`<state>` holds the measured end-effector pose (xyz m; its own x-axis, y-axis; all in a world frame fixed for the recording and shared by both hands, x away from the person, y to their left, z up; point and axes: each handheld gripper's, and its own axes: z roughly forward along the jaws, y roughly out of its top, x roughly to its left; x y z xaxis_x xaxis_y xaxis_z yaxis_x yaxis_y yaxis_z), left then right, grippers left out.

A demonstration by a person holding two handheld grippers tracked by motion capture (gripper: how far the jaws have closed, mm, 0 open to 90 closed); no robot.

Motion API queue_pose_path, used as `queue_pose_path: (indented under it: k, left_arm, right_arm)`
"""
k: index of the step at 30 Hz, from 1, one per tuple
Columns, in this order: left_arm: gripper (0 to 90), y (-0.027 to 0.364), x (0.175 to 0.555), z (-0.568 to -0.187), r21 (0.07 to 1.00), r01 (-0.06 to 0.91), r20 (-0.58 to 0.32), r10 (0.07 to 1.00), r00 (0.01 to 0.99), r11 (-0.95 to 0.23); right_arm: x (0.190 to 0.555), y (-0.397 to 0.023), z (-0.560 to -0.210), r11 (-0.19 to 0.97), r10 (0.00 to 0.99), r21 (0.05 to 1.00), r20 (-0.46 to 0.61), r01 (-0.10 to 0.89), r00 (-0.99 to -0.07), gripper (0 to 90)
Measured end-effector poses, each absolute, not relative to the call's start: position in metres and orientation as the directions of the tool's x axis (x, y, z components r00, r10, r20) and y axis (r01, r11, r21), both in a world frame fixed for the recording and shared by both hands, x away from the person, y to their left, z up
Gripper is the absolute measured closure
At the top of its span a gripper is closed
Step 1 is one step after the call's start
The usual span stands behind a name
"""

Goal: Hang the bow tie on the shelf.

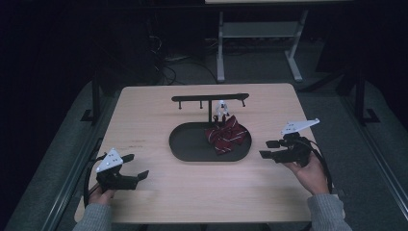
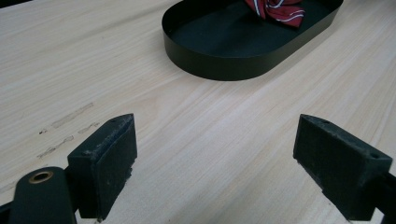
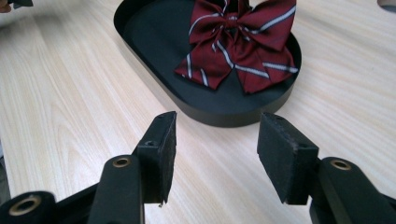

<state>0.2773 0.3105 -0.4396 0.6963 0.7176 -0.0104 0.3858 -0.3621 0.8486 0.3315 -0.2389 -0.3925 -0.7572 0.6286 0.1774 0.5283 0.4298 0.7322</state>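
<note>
The right claw [image 1: 267,148] gapes empty near the tray [image 1: 185,149] holding the bow tie [image 1: 226,134]; the left claw [image 1: 136,166] gapes too.

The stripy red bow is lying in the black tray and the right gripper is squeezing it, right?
Not quite. The red bow does lie in the black tray, but the right gripper is not squeezing it. The right gripper view shows its jaws open over bare table, short of the tray.
</note>
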Motion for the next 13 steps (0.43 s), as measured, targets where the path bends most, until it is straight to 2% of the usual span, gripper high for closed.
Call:
queue_pose_path:
  k: [5,13]
  left_arm:
    - [13.0,0.311,0.277,-0.44,0.846,0.384,-0.004,0.715,0.699,-0.371]
    - [13.0,0.312,0.278,-0.439,0.844,0.386,-0.003,0.716,0.699,-0.373]
  right_arm:
    - [0.324,-0.243,-0.402,0.42,0.631,0.729,0.194,0.541,-0.751,46.1]
    - [0.309,-0.245,-0.414,0.41,0.628,0.735,0.202,0.54,-0.752,40.5]
